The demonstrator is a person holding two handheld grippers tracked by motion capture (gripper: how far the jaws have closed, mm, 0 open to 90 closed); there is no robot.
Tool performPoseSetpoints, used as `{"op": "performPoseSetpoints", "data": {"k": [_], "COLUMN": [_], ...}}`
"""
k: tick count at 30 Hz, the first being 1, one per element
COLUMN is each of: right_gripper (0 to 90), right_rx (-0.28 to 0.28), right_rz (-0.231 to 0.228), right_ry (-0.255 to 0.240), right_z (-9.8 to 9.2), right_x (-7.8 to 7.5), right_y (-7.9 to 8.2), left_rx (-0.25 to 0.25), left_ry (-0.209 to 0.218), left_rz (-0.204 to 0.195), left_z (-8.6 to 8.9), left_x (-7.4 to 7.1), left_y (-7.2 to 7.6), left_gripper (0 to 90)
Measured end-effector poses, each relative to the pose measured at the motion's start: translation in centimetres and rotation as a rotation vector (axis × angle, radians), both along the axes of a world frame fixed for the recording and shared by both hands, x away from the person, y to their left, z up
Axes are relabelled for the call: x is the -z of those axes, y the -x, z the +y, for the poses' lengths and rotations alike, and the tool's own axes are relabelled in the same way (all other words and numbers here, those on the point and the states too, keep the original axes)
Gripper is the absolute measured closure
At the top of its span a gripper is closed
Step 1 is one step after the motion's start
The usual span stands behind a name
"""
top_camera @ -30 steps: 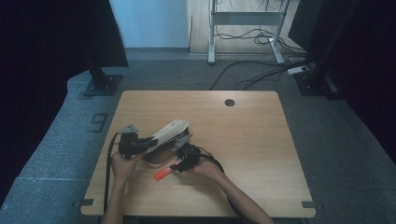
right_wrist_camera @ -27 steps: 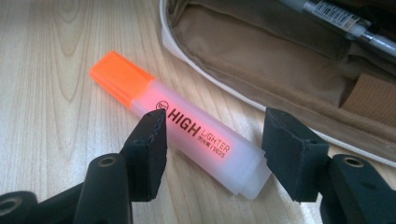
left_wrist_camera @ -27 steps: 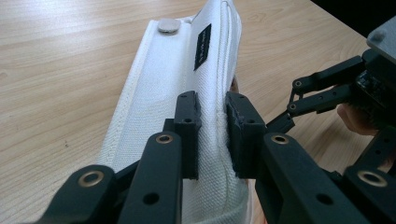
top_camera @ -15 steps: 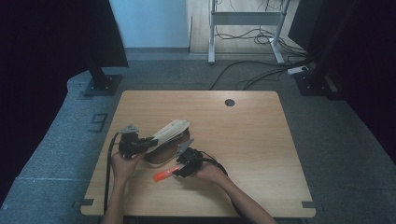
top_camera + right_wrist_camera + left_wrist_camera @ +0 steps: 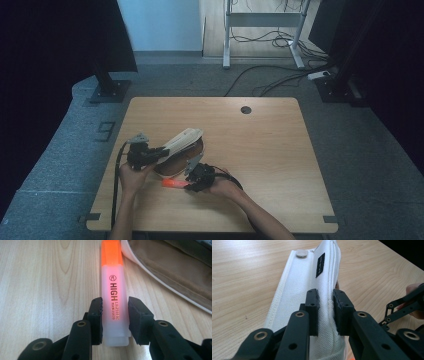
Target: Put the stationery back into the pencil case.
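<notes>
In the high view, the left gripper is clamping the white pencil case at about nine o'clock from the table centre, lifting its flap, while the right gripper is closing on the orange highlighter lying at six o'clock of the case. The left gripper view is showing the pads pinching a thin fabric seam of the case; that fold could be slipping out, dropping the flap shut. The right gripper view is showing the jaws narrowing around the highlighter, with a sliver of gap at the right pad; gripping near the tail end, the pen could be pivoting or squirting forward.
</notes>
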State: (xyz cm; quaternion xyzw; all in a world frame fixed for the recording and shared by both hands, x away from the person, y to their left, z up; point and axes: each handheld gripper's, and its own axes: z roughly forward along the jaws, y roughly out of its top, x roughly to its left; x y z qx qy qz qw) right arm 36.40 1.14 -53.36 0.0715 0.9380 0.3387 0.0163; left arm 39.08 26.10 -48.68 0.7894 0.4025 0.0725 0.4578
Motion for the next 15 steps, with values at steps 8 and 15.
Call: {"op": "performPoseSetpoints", "data": {"k": [8, 15], "right_gripper": [64.9, 65.0], "right_rx": [0.008, 0.024], "right_rz": [-0.001, -0.001], "right_ry": [0.007, -0.01], "right_z": [-0.5, -1.6], "right_x": [-0.1, -0.2], "right_y": [0.7, 1.1], "left_rx": [0.001, 0.0], "left_ry": [-0.001, 0.0], "left_rz": [0.0, 0.0], "left_z": [0.0, 0.0], "left_x": [0.0, 0.0], "left_y": [0.0, 0.0], "left_gripper": [75.7, 75.7]}}
